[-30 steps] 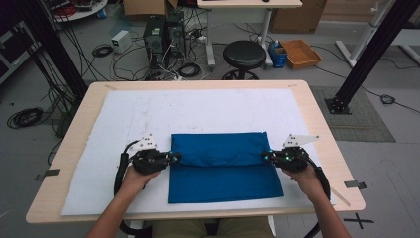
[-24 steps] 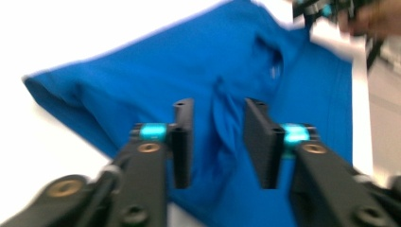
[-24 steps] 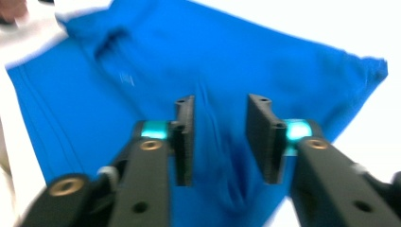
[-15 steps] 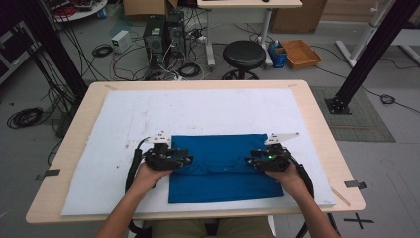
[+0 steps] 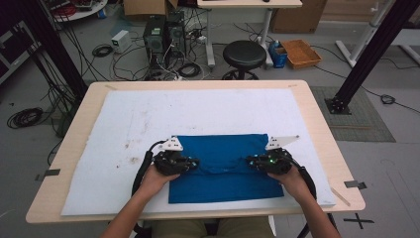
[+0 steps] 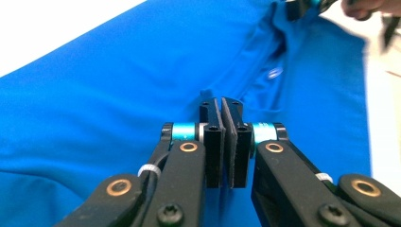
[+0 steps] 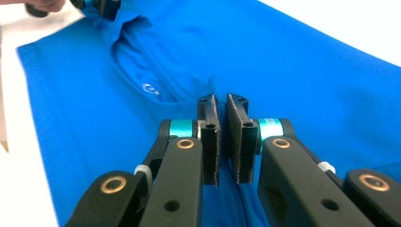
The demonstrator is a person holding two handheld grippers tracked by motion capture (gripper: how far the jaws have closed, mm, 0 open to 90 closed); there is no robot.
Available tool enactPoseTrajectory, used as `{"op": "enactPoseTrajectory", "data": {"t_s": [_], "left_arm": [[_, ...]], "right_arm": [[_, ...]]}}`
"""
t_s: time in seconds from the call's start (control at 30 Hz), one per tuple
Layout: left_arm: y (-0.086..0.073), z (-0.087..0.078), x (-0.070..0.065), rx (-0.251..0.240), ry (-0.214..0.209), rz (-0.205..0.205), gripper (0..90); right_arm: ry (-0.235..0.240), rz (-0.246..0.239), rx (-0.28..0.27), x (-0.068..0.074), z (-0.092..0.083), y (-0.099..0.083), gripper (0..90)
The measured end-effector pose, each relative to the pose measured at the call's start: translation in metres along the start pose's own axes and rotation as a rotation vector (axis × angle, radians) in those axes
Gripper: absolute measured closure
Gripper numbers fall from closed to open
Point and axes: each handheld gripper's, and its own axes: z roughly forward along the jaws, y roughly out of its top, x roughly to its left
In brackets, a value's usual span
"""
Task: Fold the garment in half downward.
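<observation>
Blue polo shirt, folded, near-centre on the white mat. Left gripper and right gripper each pinch its cloth narrowly; judged mid-fold, next needing an even lift.

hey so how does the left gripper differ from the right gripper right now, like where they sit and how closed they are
The left gripper sits over the blue shirt's left side; the right gripper sits over its right side. They point toward each other. In its own view the left gripper's jaws are pressed nearly together, while the right gripper's jaws leave a slightly wider slit. Both are black, hand-held, and appear to pinch a fold of the shirt.
</observation>
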Motion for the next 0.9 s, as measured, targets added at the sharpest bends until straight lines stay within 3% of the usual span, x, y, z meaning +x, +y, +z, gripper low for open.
{"op": "enactPoseTrajectory", "data": {"t_s": [0.1,0.2,0.27,0.33,0.43,0.47,0.5,0.53,0.57,0.6,0.63,0.67,0.77,0.9], "left_arm": [[-0.003,-0.012,-0.006,-0.026,-0.055,0.033,87.1],[-0.011,-0.02,-0.013,-0.019,-0.125,0.051,86.7],[-0.016,-0.024,-0.015,-0.011,-0.177,0.027,80.7],[-0.021,-0.03,-0.016,-0.022,-0.178,0.011,75.4],[-0.022,-0.042,-0.014,-0.081,-0.112,-0.033,66.7],[-0.022,-0.042,-0.014,-0.081,-0.112,-0.033,65.8],[-0.022,-0.048,-0.013,-0.102,-0.006,-0.063,65.5],[-0.023,-0.05,-0.013,-0.094,0.05,-0.074,64.1],[-0.025,-0.052,-0.014,-0.086,0.1,-0.083,63.1],[-0.025,-0.052,-0.014,-0.086,0.1,-0.083,63.1],[-0.031,-0.053,-0.016,-0.068,0.182,-0.083,63.1],[-0.034,-0.053,-0.017,-0.061,0.213,-0.084,63.1],[-0.041,-0.056,-0.019,-0.054,0.281,-0.091,63.1],[-0.045,-0.058,-0.015,-0.064,0.313,-0.125,61.7]], "right_arm": [[0.029,-0.036,-0.024,0.007,-0.009,-0.003,84.3],[0.075,-0.061,-0.022,0.016,-0.017,-0.008,83.7],[0.1,-0.07,0.004,0.023,-0.021,-0.013,77.0],[0.126,-0.052,0.025,0.026,-0.025,-0.019,74.5],[0.108,-0.014,-0.006,0.026,-0.033,-0.024,73.4],[0.108,-0.014,-0.006,0.026,-0.033,-0.024,73.4],[0.037,0.048,-0.028,0.022,-0.039,-0.024,74.2],[-0.001,0.067,-0.03,0.021,-0.04,-0.025,74.2],[-0.064,0.092,-0.027,0.019,-0.043,-0.026,74.3],[-0.064,0.092,-0.027,0.019,-0.043,-0.026,74.3],[-0.192,0.133,-0.009,0.016,-0.05,-0.031,74.5],[-0.215,0.143,-0.01,0.015,-0.052,-0.033,74.6],[-0.234,0.162,-0.026,0.015,-0.061,-0.041,72.5],[-0.234,0.134,0.018,0.019,-0.054,-0.049,63.1]]}}
